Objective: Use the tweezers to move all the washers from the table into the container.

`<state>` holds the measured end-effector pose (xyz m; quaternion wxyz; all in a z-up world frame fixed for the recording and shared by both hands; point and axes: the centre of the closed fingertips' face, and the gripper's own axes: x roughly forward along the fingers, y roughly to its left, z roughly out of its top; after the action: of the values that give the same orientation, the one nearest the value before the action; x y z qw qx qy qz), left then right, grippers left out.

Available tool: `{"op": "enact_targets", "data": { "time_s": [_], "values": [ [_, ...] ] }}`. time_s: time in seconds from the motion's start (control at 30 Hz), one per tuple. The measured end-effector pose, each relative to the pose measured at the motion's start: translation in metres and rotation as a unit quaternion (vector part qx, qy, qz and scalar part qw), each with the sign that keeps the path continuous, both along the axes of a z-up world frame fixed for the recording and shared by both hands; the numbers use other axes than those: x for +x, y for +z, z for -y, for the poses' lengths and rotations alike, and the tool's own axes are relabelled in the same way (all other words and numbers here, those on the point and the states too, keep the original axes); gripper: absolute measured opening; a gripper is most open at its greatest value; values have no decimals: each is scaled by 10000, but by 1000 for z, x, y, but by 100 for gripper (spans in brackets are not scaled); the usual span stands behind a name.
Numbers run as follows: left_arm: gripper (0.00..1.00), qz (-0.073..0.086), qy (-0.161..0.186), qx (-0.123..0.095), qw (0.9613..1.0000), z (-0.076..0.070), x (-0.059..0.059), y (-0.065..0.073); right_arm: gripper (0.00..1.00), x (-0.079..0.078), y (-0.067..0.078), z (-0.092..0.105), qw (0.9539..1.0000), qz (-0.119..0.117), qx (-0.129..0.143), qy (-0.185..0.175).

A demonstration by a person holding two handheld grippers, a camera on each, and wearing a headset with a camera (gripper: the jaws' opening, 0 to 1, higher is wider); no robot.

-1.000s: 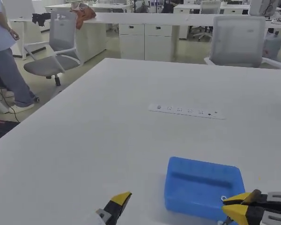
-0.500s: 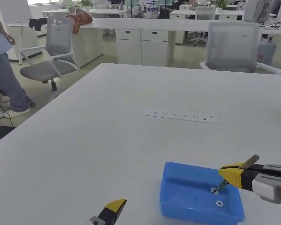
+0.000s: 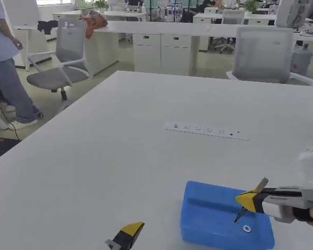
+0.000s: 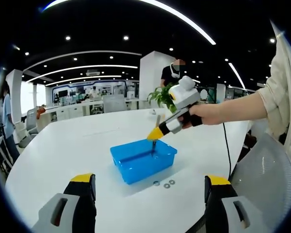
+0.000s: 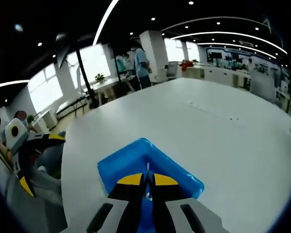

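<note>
In the head view, the right gripper (image 3: pixel 246 201) is pinching the tweezers (image 3: pixel 239 214), whose tips are pointing down into the blue container (image 3: pixel 208 208) on the white table (image 3: pixel 120 156). One washer (image 3: pixel 246 228) is lying inside, just beside the tips. The left gripper (image 3: pixel 129 233) is showing at the bottom edge. A power strip (image 3: pixel 206 129) is lying farther off, its markings too small to read.

In the left gripper view, its jaws are standing wide apart, holding nothing. Three loose washers (image 4: pixel 163 184) are lying on the table just beside the container.

In the right gripper view, its jaws are clamping the tweezers above the container.
</note>
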<state>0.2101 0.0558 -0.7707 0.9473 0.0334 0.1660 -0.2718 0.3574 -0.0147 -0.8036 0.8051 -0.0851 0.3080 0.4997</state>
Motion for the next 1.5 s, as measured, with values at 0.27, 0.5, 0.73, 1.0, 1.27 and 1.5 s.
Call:
{"op": "enact_targets", "data": {
  "time_s": [0.27,0.5,0.73,1.0,1.27,1.5],
  "values": [
    [94,-37,21,23,10000,-1,0,-2,3,-8,-16,-3,9990,34,-402,206],
    [94,-62,6,36,10000,-1,-1,-3,3,-9,-22,1,9982,117,-492,310],
    [93,-73,-24,56,10000,0,-1,-4,3,-7,-7,-1,9991,212,-253,251],
    [93,-99,-51,60,9999,1,-2,-4,3,-11,24,-4,9988,438,133,151],
    [93,-120,-76,83,9999,2,-2,-6,3,-29,45,-4,9977,545,400,103],
    [92,-118,-78,85,9999,2,-2,-6,3,-41,53,-4,9970,463,616,47]
  ]
}}
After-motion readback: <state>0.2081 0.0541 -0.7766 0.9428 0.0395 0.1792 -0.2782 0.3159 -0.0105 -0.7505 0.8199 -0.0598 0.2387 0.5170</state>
